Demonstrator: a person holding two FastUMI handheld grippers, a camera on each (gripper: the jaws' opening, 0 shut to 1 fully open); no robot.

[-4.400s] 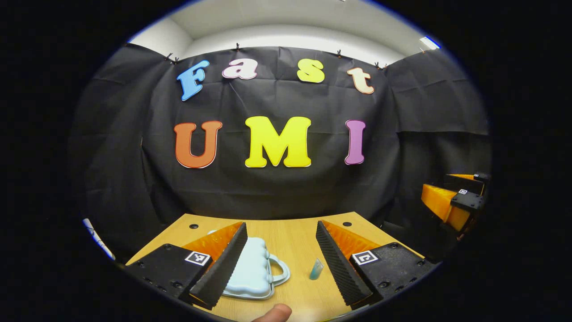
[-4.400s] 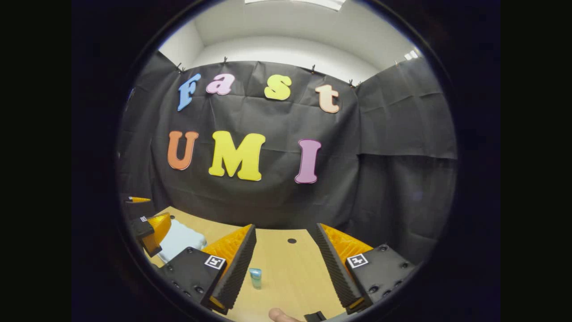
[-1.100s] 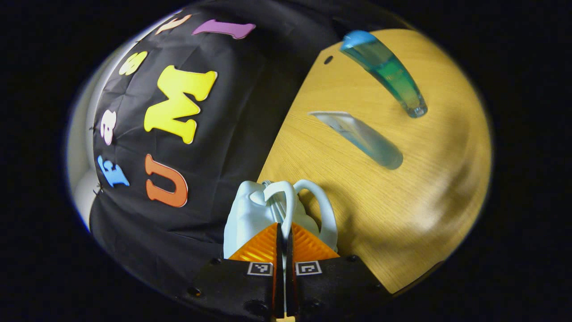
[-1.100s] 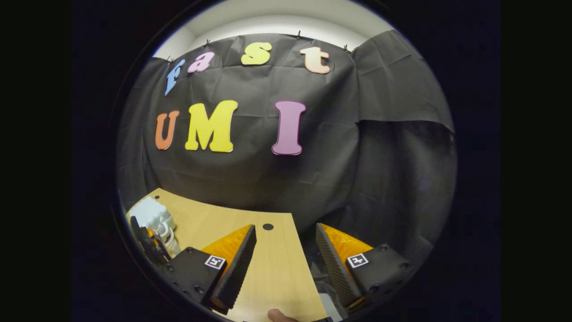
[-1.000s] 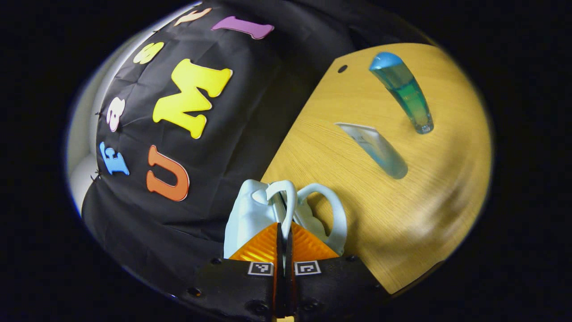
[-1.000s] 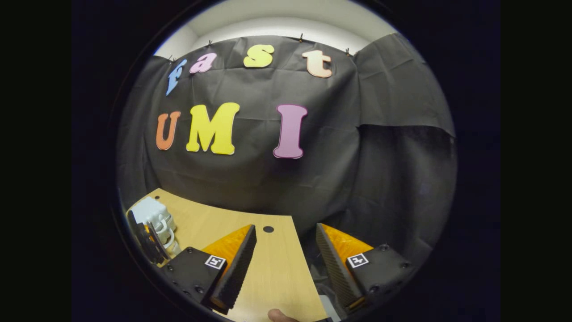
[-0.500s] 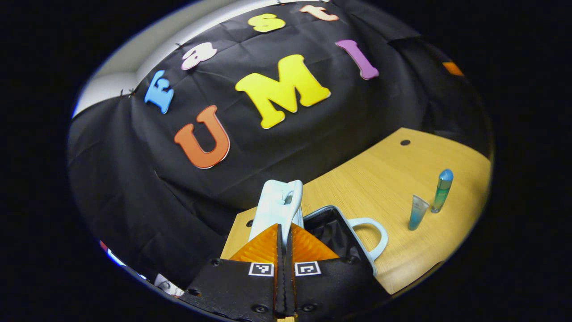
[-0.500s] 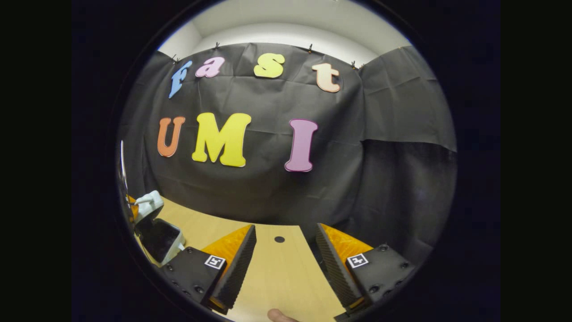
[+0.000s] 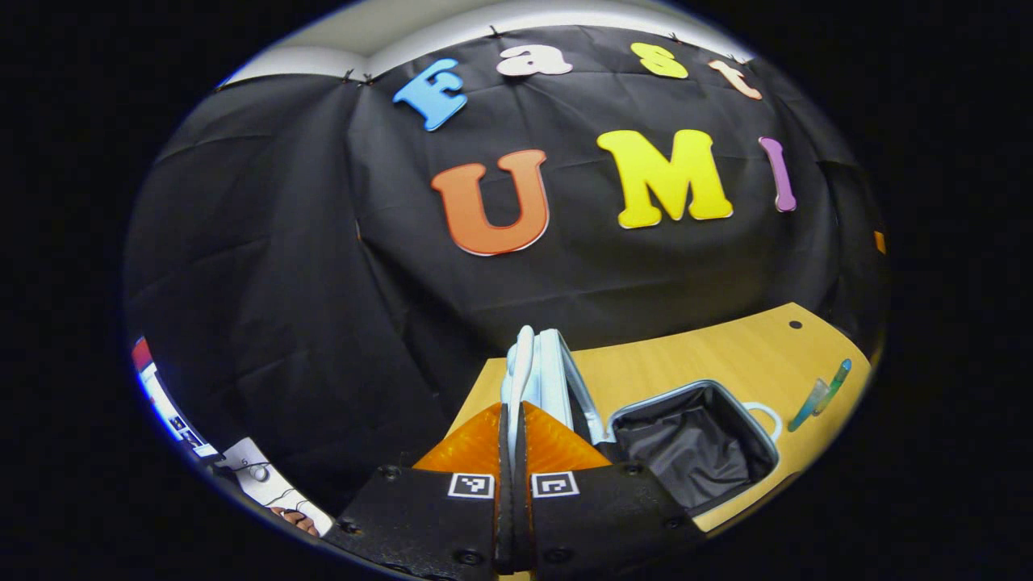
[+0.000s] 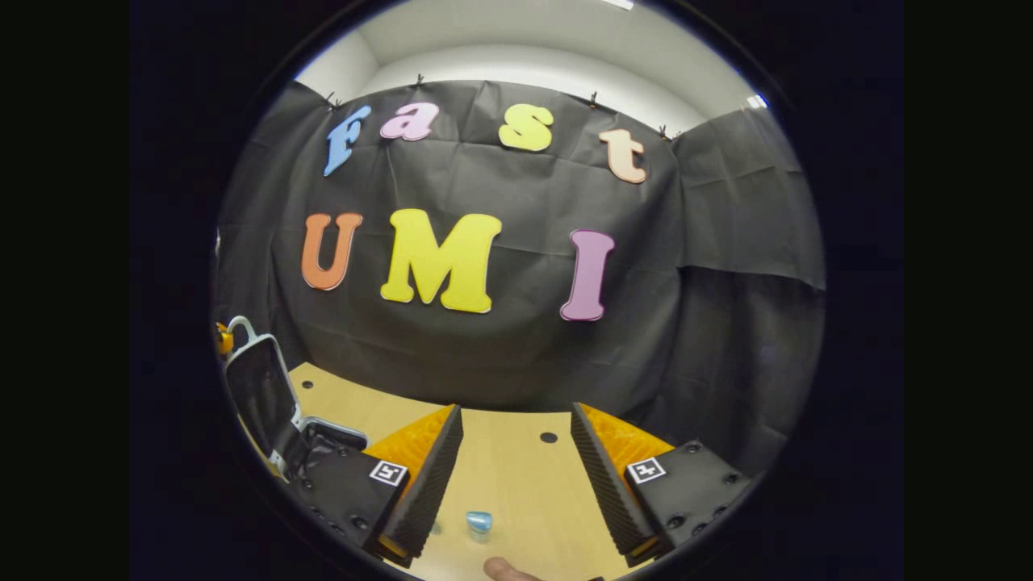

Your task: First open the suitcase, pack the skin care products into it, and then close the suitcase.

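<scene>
On the pale wooden tabletop [image 9: 710, 355] at my left, the small light-blue hard-shell suitcase [image 9: 694, 440] now lies open, which is the big change from a second ago, when its two halves were only starting to part. My left gripper [image 9: 512, 420] has its fingers pressed together on the lid's looped white handle [image 9: 520, 367], and it has swung the lid [image 9: 553, 379] up and over until it stands close to upright beside the base. In the right gripper view the same lid [image 10: 260, 387] shows its dark inner face, hinged well back from the black-lined base [image 10: 327, 442]. The lining looks bare, so nothing is packed yet. Two skin care pieces, a slim green-and-blue bottle [image 9: 834, 382] and a clear bluish tube [image 9: 807, 395], wait on the wood just past the suitcase's other handle [image 9: 763, 415], apart from the case. My right gripper [image 10: 516, 468] hangs with its jaws wide apart and nothing between them; a blue cap [image 10: 478, 522] sits on the table just below and between its fingers, which I take to be one of those products. I judge the opening step as good as done. Next I should let the lid rest, if it will stay up alone, and bring the right gripper down on that item.
</scene>
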